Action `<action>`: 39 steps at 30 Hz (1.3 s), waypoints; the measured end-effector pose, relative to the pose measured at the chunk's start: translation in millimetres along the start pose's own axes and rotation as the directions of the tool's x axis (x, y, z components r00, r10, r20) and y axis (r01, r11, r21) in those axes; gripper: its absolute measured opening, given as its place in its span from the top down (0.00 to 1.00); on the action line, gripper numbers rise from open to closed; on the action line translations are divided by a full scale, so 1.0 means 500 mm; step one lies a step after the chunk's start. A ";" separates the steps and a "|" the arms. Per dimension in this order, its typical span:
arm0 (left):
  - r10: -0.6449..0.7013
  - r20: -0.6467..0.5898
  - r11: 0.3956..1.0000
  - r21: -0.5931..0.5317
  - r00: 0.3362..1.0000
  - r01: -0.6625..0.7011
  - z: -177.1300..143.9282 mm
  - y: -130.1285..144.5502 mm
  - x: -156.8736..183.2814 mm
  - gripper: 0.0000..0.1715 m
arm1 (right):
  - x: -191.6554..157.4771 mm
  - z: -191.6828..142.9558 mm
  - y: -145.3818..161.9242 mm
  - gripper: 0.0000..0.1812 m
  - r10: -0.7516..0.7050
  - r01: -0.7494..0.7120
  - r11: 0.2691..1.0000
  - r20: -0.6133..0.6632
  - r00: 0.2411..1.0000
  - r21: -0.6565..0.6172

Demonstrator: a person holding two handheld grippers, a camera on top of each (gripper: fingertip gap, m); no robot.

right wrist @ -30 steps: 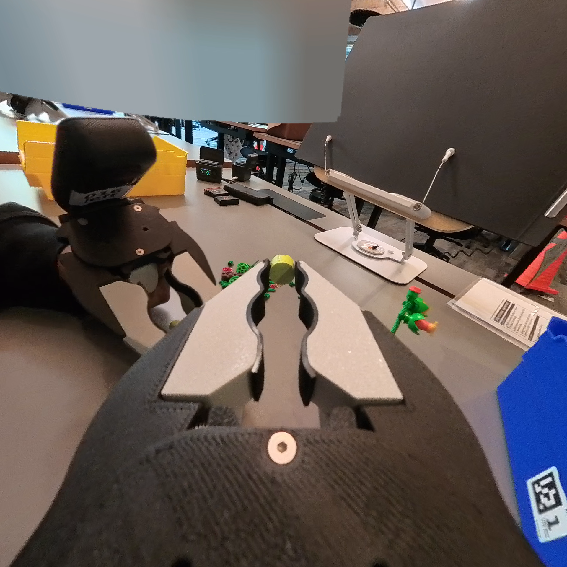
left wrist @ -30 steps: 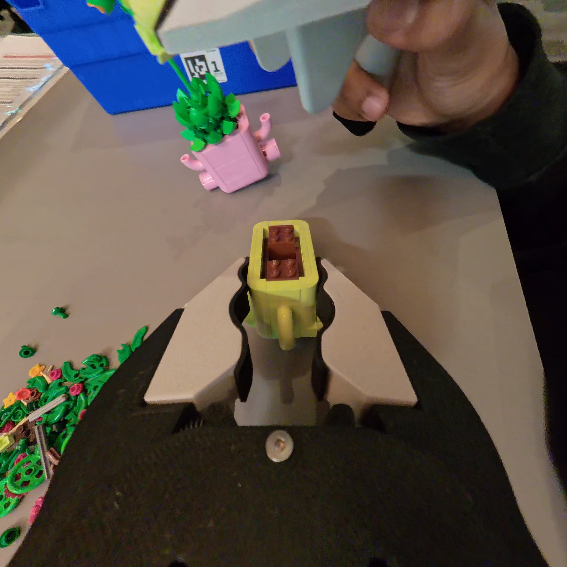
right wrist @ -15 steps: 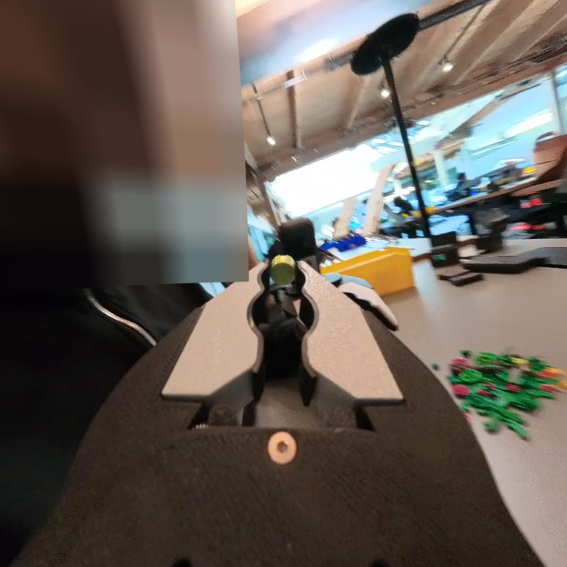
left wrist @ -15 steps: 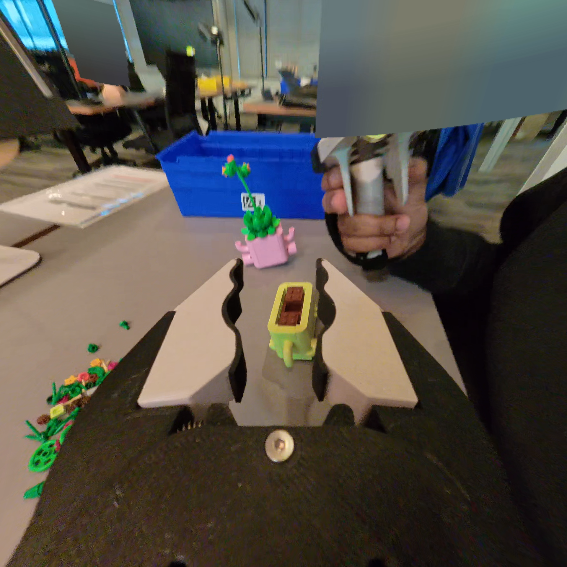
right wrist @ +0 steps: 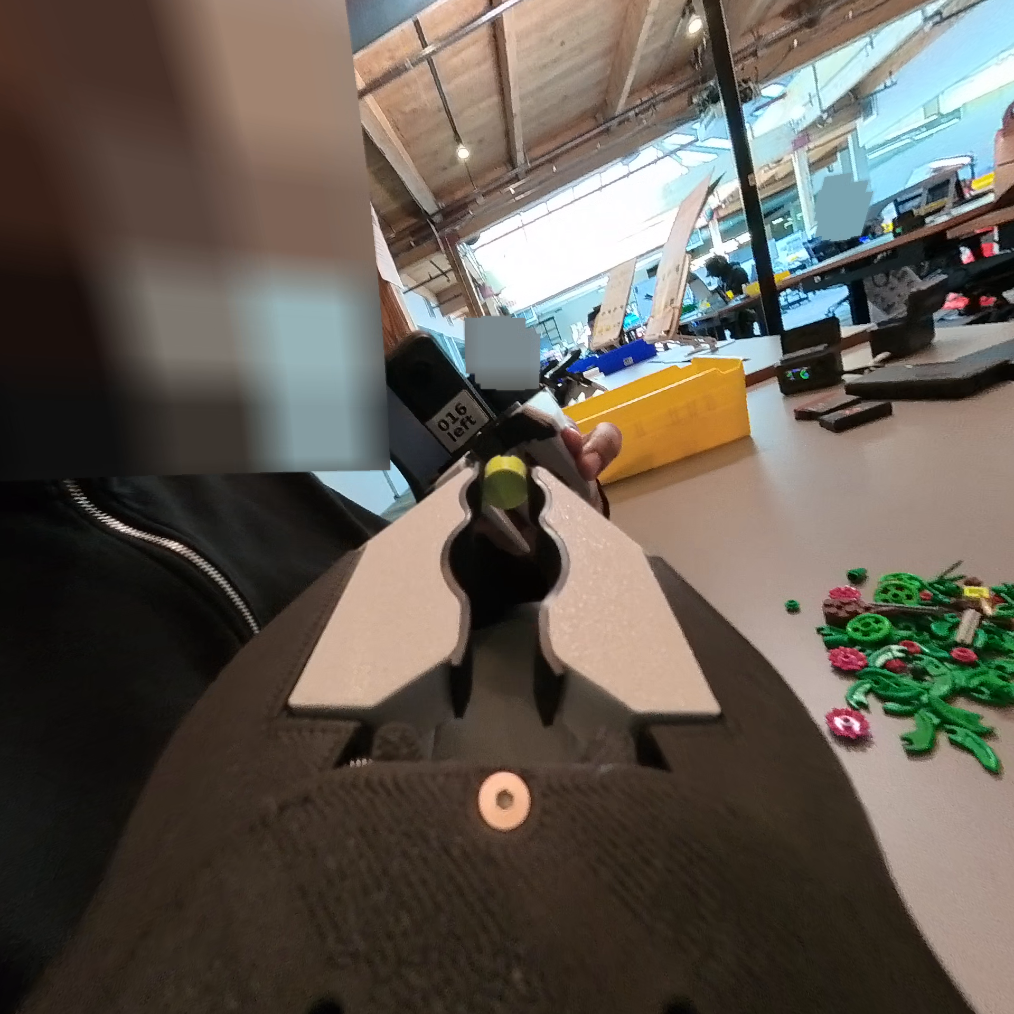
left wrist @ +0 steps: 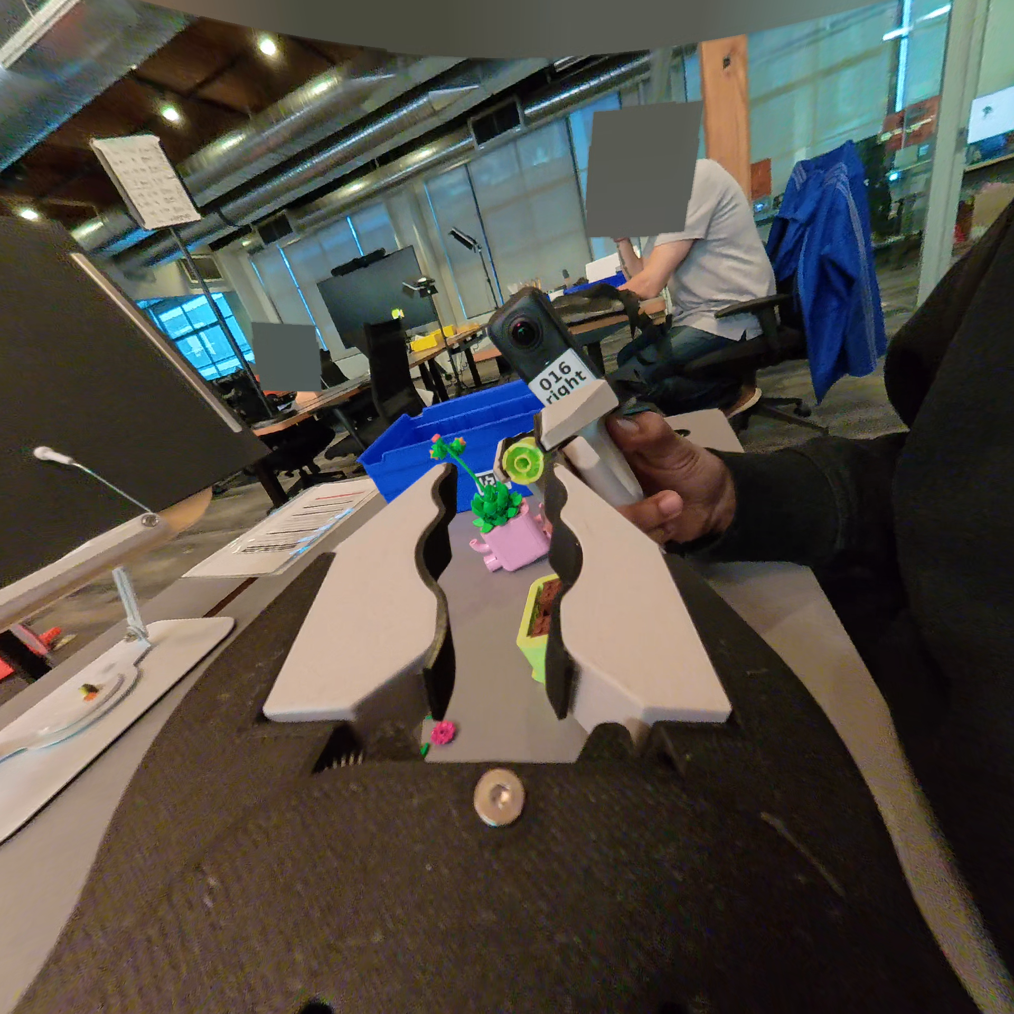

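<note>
My left gripper (left wrist: 496, 483) is open and empty, raised above the table. A lime-yellow brick pot (left wrist: 535, 620) with brown bricks inside stands on the table below it, partly hidden behind the right finger. Beyond it stands a pink brick pot (left wrist: 513, 540) with a green plant and a tall flower stem. My right gripper (right wrist: 503, 485) is shut on a small lime round piece (right wrist: 503, 483) at its fingertips. A hand holds that gripper up facing my left one, and the piece (left wrist: 521, 465) shows there too.
A blue bin (left wrist: 433, 433) stands behind the pink pot. A pile of green and pink loose pieces (right wrist: 922, 647) lies on the grey table, with a yellow bin (right wrist: 675, 417) farther back. A document stand (left wrist: 110, 669) is at the left. A pink flower piece (left wrist: 443, 732) lies near my left gripper. Only a small space, under 4 cm, lies between the two pairs of fingers. The pink brick pot (left wrist: 513, 540) is about 20 centimetres from both grippers' fingertips.
My left gripper opened, let go of the lime-yellow pot and tilted up. My right gripper swung round to face the left one, still holding the lime round piece.
</note>
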State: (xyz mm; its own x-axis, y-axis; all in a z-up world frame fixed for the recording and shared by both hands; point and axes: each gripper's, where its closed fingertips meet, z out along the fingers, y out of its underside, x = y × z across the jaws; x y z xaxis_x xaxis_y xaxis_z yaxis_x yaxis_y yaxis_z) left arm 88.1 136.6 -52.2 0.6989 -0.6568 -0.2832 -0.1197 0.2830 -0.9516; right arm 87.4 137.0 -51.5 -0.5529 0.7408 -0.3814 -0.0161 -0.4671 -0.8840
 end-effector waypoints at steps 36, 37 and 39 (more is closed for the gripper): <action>-0.755 -0.401 0.608 -0.129 0.519 0.784 0.000 0.021 0.012 0.92 | 0.003 -0.002 0.027 0.87 -0.779 0.738 0.627 -0.224 0.586 -0.250; -0.779 -0.415 0.564 -0.139 0.470 0.814 -0.001 0.023 0.010 0.93 | 0.003 -0.001 0.033 0.90 -0.835 0.789 0.548 -0.233 0.498 -0.277; -0.809 -0.418 0.522 -0.186 0.414 0.832 0.001 0.036 0.015 0.93 | -0.003 -0.002 0.038 0.95 -0.907 0.865 0.406 -0.249 0.340 -0.295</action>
State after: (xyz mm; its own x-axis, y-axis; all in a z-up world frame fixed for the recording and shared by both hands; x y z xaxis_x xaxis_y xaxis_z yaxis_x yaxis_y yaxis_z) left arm 91.5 137.4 -71.6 0.0912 -0.7930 0.6023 0.3881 -0.5288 -0.7549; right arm 88.6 127.3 -67.9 0.0339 0.7958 0.6046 -0.2387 0.5938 -0.7684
